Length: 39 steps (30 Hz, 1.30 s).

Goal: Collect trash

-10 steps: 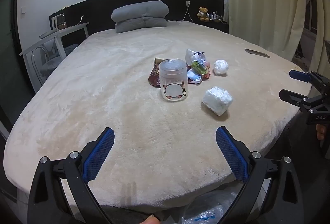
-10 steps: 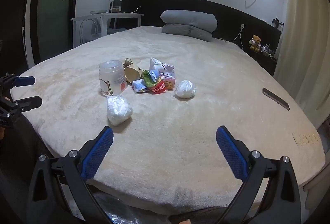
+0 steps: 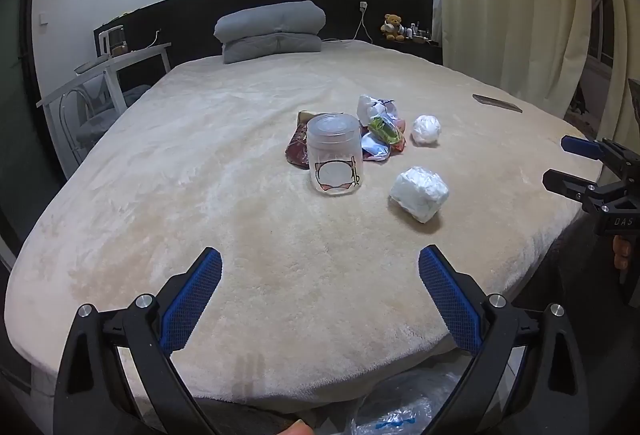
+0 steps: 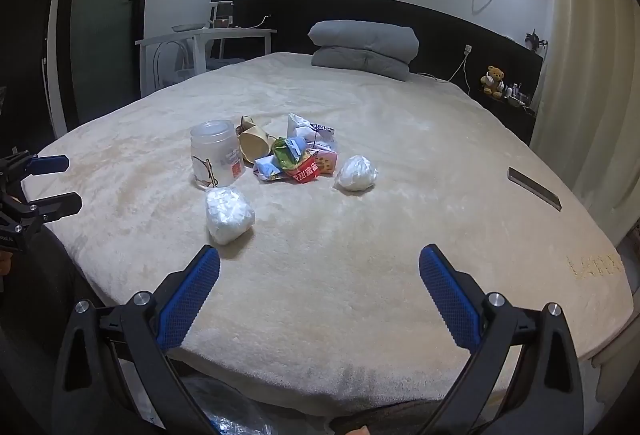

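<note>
Trash lies in the middle of a beige bed [image 3: 200, 163] [image 4: 400, 235]: a clear plastic jar [image 3: 335, 155] [image 4: 216, 159], a brown paper cup [image 4: 254, 143], crumpled snack wrappers [image 3: 382, 133] [image 4: 298, 155], and two white crumpled balls, one nearer [image 3: 419, 193] [image 4: 228, 215] and one farther [image 3: 426, 130] [image 4: 356, 173]. My left gripper [image 3: 320, 267] hangs open over the bed's near edge, well short of the jar. My right gripper [image 4: 320, 267] is open too, with the nearer white ball just beyond its left finger. Each gripper shows at the side of the other's view [image 3: 568, 165] [image 4: 56, 183].
A dark flat phone-like object [image 3: 497, 103] [image 4: 534, 188] lies near the bed's right edge. Grey folded bedding [image 3: 270, 31] [image 4: 364, 49] sits at the headboard. A white side table [image 3: 108, 71] stands left, curtains [image 3: 512, 3] right. A clear plastic bag [image 3: 396, 411] lies below the bed edge.
</note>
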Motion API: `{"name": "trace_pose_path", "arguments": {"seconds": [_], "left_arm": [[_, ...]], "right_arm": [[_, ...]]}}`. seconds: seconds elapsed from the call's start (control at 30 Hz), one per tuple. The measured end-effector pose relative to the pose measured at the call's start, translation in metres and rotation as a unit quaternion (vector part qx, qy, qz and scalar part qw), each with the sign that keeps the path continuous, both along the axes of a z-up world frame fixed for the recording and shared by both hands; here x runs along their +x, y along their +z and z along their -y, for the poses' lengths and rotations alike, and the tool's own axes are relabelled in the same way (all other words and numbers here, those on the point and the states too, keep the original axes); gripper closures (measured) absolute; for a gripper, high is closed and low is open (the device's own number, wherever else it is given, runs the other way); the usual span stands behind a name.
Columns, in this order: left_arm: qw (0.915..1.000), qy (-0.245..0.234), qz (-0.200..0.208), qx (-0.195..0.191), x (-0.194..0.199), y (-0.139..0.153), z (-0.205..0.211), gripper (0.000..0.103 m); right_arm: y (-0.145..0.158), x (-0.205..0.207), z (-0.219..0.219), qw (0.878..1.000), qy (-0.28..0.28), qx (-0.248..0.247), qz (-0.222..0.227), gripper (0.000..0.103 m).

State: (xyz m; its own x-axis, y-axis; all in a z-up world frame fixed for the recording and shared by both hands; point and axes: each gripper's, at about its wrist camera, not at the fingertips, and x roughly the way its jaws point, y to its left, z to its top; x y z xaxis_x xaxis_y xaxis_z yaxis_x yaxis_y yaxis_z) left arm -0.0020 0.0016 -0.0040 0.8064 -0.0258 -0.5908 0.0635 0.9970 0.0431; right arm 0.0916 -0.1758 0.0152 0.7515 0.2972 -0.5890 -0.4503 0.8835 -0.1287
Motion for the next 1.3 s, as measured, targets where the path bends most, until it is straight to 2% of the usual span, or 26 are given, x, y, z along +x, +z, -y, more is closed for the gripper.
{"name": "trace_pose_path", "arguments": {"seconds": [0.27,1.3], "left_arm": [[1.0000,-0.006,-0.002,0.005,0.000,0.001,0.003,0.006],[0.9998,0.000,-0.012,-0.014,0.000,-0.002,0.000,0.006]], "right_arm": [[-0.003,0.029,0.020,1.000,-0.004,0.009,-0.007,0.004],[-0.002,0.029,0.023,1.000,-0.005,0.017,-0.012,0.004]]}}
